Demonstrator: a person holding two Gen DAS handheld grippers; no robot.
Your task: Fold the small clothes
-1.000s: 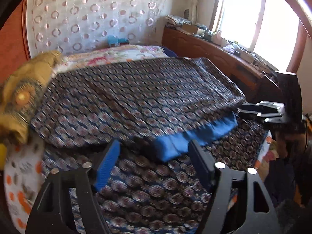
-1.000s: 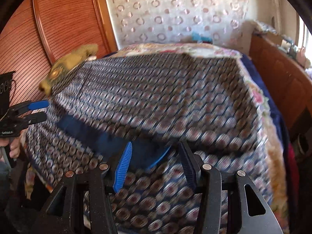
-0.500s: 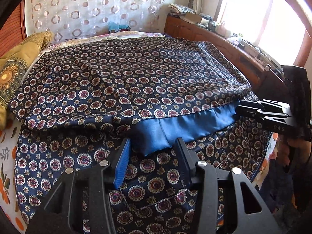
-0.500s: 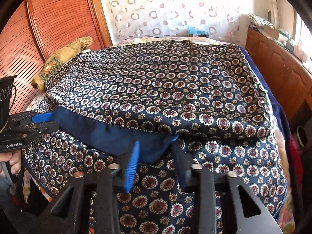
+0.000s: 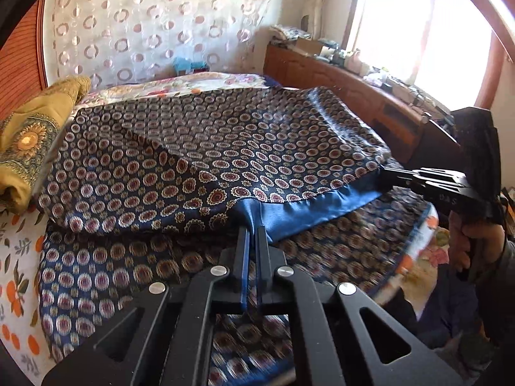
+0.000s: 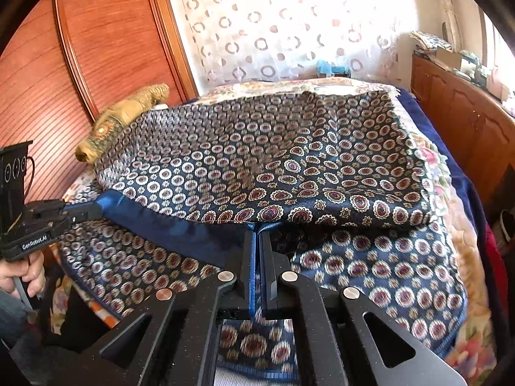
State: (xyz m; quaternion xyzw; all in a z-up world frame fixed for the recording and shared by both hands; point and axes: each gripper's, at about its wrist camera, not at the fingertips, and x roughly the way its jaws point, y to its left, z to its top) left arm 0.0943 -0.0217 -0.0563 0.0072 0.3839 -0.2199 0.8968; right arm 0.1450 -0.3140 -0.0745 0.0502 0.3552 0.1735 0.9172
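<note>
A navy cloth with a medallion print (image 5: 225, 148) lies folded over itself on the bed, its plain blue hem (image 5: 305, 212) along the near edge; it also shows in the right wrist view (image 6: 289, 173). My left gripper (image 5: 252, 230) is shut on the blue hem at its left end. My right gripper (image 6: 256, 230) is shut on the hem (image 6: 180, 228) at its right end. Each gripper shows in the other's view: the right one (image 5: 428, 183) and the left one (image 6: 80, 214), both pinching the hem's ends.
A yellow embroidered pillow (image 5: 29, 138) lies at the bed's far left, next to a wooden headboard (image 6: 80, 64). A wooden cabinet with clutter (image 5: 370, 93) runs along the right under the window. A floral bedsheet (image 5: 16, 257) shows below the cloth.
Both grippers were open over the blue hem; they have closed on it. The folded top layer has been drawn toward me and lifted slightly.
</note>
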